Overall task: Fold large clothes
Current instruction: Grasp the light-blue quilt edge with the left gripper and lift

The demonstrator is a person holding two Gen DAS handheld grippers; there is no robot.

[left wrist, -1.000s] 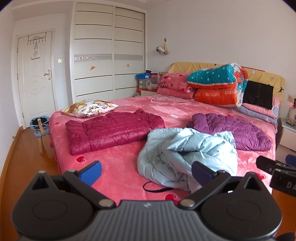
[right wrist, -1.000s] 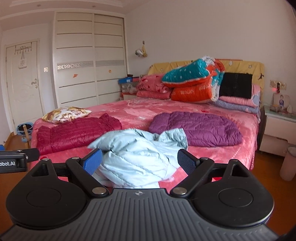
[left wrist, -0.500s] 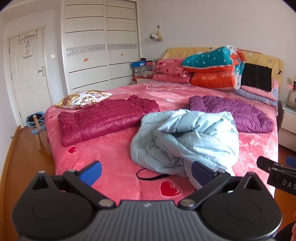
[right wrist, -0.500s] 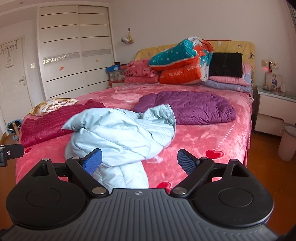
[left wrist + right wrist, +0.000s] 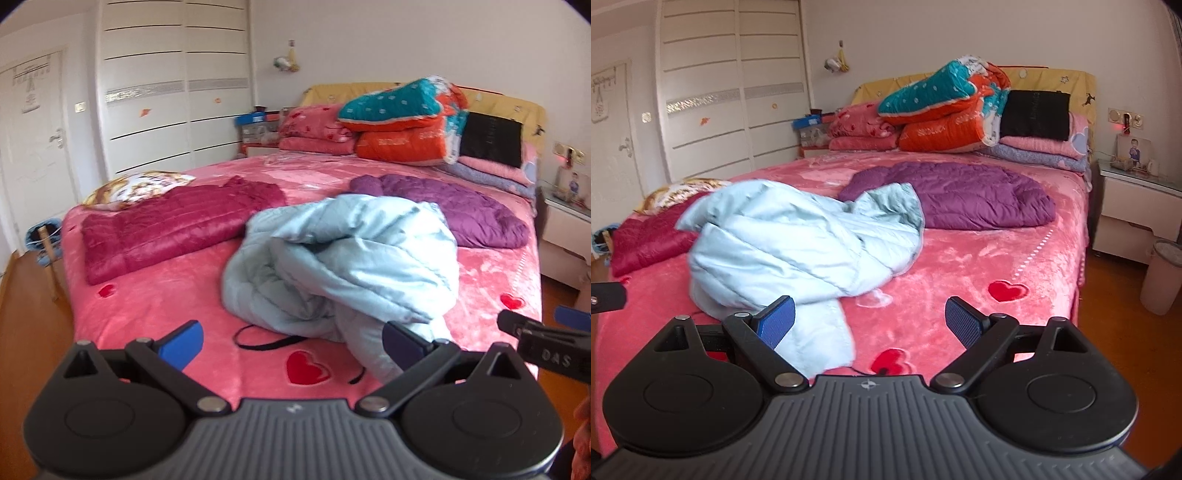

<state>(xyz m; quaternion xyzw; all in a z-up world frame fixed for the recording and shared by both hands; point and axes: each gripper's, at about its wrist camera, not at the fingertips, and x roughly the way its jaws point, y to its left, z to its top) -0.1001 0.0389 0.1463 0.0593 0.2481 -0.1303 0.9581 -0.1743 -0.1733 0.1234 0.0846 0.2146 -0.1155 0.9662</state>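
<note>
A crumpled light-blue padded coat (image 5: 343, 258) (image 5: 798, 247) lies bunched near the foot of the pink bed (image 5: 155, 314) (image 5: 979, 258). A black strap (image 5: 266, 341) trails from under it. My left gripper (image 5: 291, 341) hovers open above the bed's near edge, its right finger just in front of the coat's hanging end. My right gripper (image 5: 870, 323) is open too, its left finger over the coat's lower flap. The right gripper's tip (image 5: 546, 332) shows at the right edge of the left wrist view. Neither holds anything.
A folded crimson coat (image 5: 177, 229) lies left, a folded purple coat (image 5: 960, 195) right. Stacked quilts (image 5: 945, 107) and a patterned pillow (image 5: 140, 186) sit further back. A nightstand (image 5: 1137, 206) and bin (image 5: 1161, 277) stand right; a wardrobe (image 5: 173, 85) and door (image 5: 33, 140) are behind.
Both grippers have moved closer to the bed and lower over its foot, so the blue coat looks larger. Both stay open.
</note>
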